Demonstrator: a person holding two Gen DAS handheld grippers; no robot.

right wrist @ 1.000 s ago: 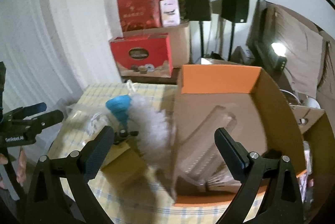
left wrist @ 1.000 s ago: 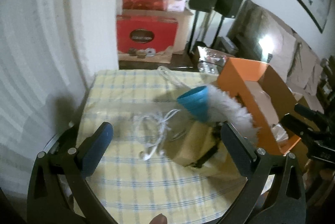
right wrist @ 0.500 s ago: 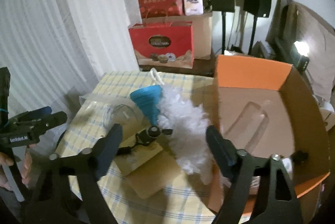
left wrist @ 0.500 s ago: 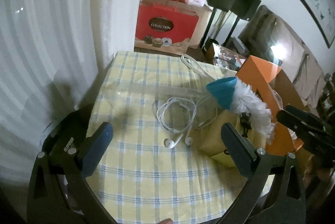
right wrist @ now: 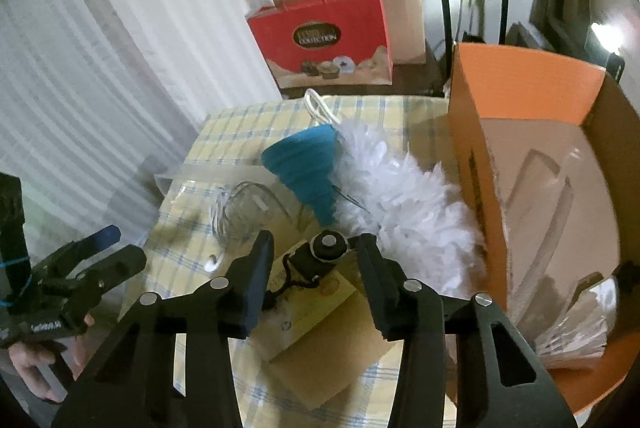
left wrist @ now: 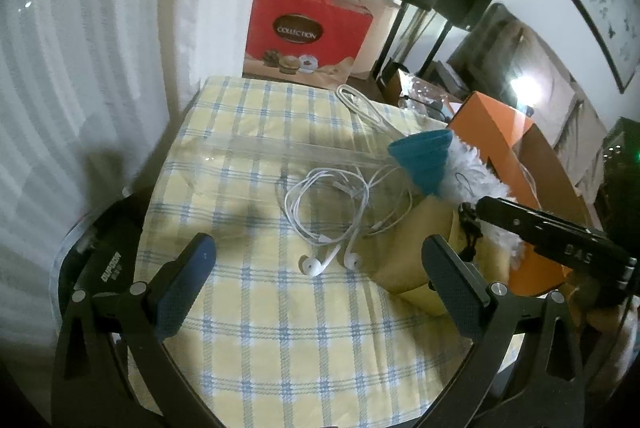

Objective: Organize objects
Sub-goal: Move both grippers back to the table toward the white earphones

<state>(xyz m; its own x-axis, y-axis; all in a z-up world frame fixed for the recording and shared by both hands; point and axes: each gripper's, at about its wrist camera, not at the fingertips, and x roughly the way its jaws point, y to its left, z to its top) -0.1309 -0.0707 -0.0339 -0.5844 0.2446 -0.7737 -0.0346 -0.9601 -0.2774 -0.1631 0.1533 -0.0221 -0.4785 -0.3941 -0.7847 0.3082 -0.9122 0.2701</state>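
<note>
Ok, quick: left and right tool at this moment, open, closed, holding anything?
Left tool: open, nothing held, above the white earphones.
Right tool: closing around the duster's black handle end, pads not yet pressing it.

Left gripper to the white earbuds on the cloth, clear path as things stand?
Probably yes. The left gripper is open, and the earbuds lie bare on the checked cloth just ahead of its fingertips, with nothing on top.

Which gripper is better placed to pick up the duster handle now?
Right. The right gripper has the black duster handle between its closing jaws. The left gripper is open over the earphones.
</note>
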